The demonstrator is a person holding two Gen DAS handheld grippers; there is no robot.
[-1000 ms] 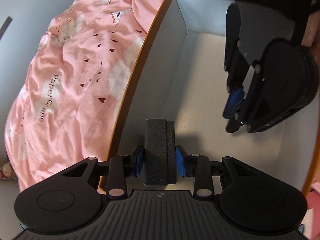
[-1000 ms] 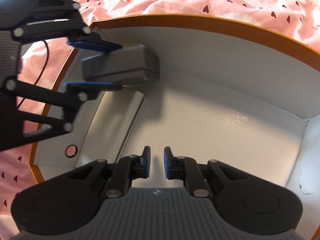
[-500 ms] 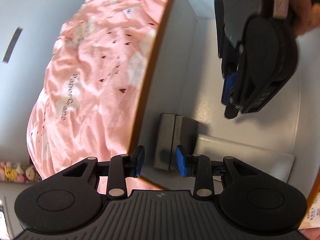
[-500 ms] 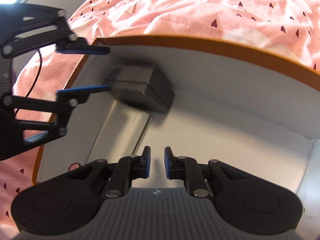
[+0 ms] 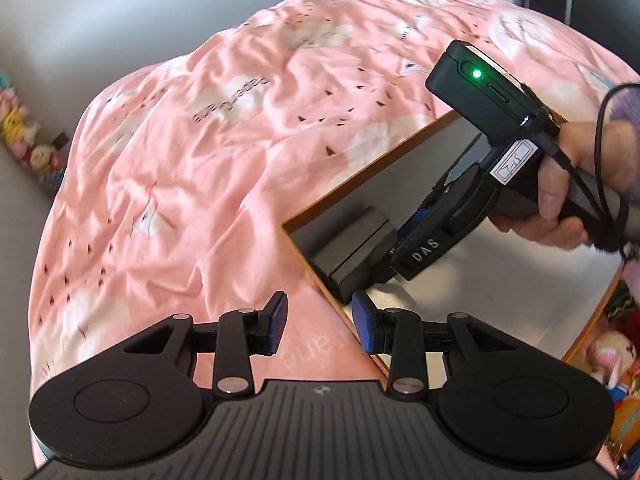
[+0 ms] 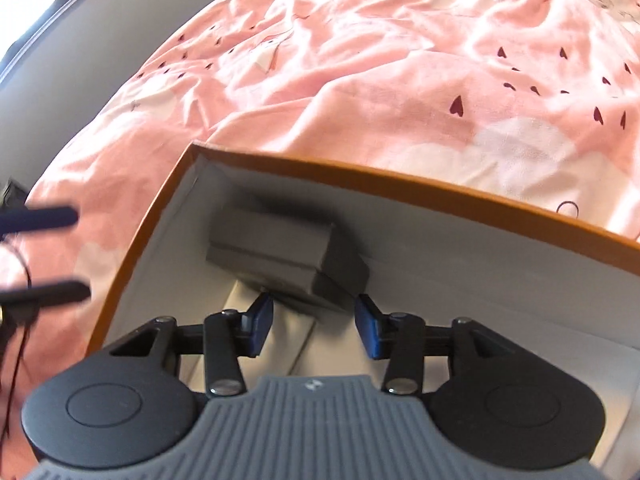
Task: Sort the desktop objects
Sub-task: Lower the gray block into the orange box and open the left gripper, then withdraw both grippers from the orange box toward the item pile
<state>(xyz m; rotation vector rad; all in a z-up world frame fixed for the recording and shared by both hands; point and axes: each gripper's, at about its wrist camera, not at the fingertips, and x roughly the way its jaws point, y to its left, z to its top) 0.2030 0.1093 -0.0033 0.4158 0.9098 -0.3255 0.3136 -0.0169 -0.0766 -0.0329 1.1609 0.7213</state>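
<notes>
The dark grey case (image 6: 286, 254) lies inside the orange-rimmed box (image 6: 400, 178), tucked into its corner and resting partly on a pale flat insert (image 6: 272, 356). From the right gripper (image 6: 314, 326) it sits just ahead of the fingertips and slightly to their left, with its long axis running roughly across the gap. The jaws have just been opening and stand apart with nothing between them. The left gripper (image 5: 318, 324) hangs outside the box over the pink bedsheet (image 5: 180, 168), jaws apart and empty, so the right one is plainly nearer. In the left wrist view the right gripper's body covers one end of the case, and whether its tips touch the case cannot be told.
</notes>
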